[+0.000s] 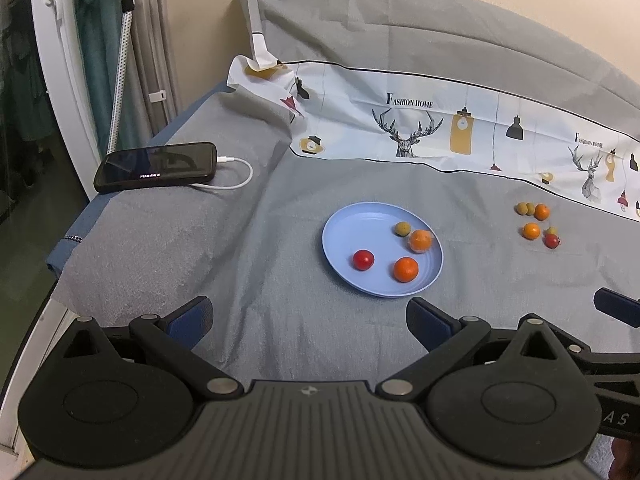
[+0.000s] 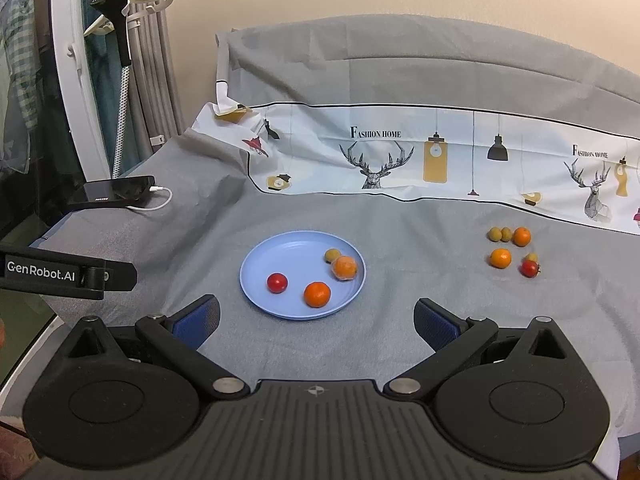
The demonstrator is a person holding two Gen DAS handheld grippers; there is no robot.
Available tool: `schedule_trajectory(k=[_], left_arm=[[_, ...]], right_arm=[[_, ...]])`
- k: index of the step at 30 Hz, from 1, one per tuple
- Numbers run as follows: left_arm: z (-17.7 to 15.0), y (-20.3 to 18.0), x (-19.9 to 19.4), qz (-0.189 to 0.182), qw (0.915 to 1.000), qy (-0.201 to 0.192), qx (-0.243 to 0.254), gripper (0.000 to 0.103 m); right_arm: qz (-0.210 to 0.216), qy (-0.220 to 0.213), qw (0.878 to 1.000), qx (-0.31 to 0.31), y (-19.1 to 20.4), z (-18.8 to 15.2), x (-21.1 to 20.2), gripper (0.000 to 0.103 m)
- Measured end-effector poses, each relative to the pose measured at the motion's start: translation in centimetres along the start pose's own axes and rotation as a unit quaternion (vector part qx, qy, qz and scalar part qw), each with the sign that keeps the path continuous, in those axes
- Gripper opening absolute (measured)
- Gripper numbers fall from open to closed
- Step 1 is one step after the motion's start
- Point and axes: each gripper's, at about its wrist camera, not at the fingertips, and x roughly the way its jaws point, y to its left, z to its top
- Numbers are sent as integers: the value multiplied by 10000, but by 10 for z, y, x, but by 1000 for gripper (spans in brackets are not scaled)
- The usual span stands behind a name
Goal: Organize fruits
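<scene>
A light blue plate lies on the grey cloth. On it are a red tomato, an orange, a wrapped orange and a small brownish fruit. To the right, several loose fruits lie on the cloth: oranges, small brown fruits and a red one. My left gripper is open and empty, near the plate's front. My right gripper is open and empty, just before the plate.
A black phone with a white cable lies at the left on a raised fold. A printed white cloth runs along the back. The bed edge drops off at left. The other gripper's body shows at the left edge in the right wrist view.
</scene>
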Motion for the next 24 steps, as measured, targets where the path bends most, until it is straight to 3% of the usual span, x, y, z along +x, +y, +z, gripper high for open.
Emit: schedule_trajectory(k=[11, 24], left_arm=[[6, 6, -6, -34, 9999, -80, -107, 103], [13, 5, 7, 82, 9999, 91, -96, 103]], right_arm=[[-18, -156, 9998, -130, 5, 5, -10, 102], [91, -56, 9999, -19, -2, 5, 4, 102]])
